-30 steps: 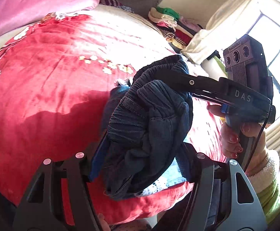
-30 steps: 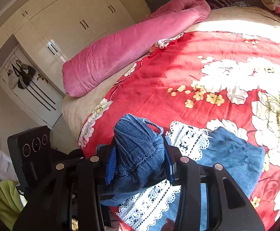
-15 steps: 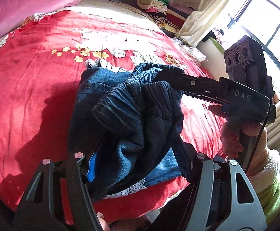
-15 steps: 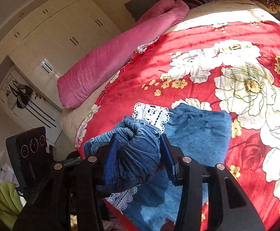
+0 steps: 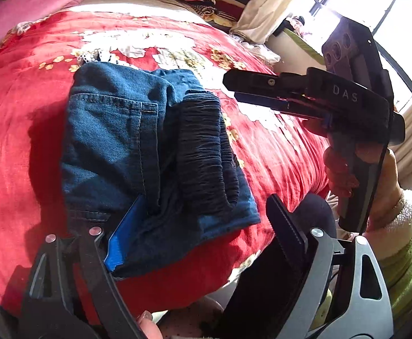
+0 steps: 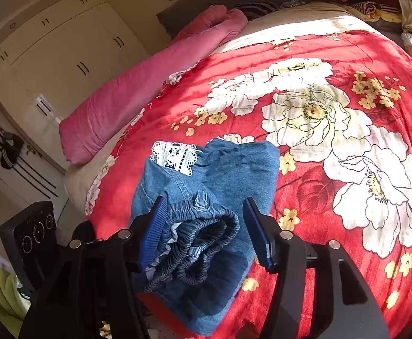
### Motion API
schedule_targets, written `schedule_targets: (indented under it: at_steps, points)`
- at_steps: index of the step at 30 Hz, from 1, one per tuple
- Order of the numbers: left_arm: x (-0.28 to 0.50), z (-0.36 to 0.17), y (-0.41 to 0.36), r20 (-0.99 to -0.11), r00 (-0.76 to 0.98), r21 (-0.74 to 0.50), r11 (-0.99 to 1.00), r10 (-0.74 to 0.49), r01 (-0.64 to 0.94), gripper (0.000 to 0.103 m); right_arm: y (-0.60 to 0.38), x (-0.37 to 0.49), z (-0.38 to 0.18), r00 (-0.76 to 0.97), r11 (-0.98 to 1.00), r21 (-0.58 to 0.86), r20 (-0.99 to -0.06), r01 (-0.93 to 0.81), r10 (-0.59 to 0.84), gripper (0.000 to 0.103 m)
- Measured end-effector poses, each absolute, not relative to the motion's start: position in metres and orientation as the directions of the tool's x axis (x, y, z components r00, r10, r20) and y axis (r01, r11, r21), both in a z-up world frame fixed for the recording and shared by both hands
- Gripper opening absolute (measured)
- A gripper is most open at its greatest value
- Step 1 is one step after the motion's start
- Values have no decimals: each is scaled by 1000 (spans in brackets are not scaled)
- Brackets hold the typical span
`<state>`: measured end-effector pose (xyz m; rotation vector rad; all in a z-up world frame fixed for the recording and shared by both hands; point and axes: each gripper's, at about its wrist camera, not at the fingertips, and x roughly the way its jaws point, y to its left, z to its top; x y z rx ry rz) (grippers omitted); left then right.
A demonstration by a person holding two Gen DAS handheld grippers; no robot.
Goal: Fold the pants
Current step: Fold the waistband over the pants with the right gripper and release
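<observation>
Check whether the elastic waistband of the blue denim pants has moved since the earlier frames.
Yes. The elastic waistband has dropped from between shut fingers onto the folded pants, lying on the red floral bedspread.

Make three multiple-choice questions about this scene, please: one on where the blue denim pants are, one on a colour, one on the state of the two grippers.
1. Where do the folded blue denim pants lie?
A. on the red floral bedspread
B. on the floor
C. inside the white wardrobe

2. What colour is the long rolled blanket at the far side of the bed?
A. green
B. pink
C. black

3. How do the left gripper and right gripper stand?
A. both clamped on the fabric
B. only the left one clamped
C. both open

Key: 1 A, the bedspread shows all around the pants; 2 B, it is plainly pink in both views; 3 C, each pair of fingers is spread wide, the elastic waistband lying loose between the right ones.
</observation>
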<state>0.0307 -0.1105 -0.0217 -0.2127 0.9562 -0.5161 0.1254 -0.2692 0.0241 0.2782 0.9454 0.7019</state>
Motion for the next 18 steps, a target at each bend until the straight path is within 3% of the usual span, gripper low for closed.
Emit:
schedule_targets:
  at_steps: [7,11,15,18]
  points:
    - [10,-4,-90,-679,501,-415,843,-537,342,85,-236,120,31,383,770,410,-691,-489,612,66]
    - [-2,7,-64,-678,585,-324,895,-445,306,88,-227,125,35,382,772,399,-698,-494,606,69]
    - [-4,1,-45,-693,594,-314,913,-408,261,87,-214,137,44,373,768,377,-708,-517,599,72]
    - [-5,0,-53,-691,583,-302,903,-428,305,67,-199,153,42,343,767,365,-734,-528,586,72]
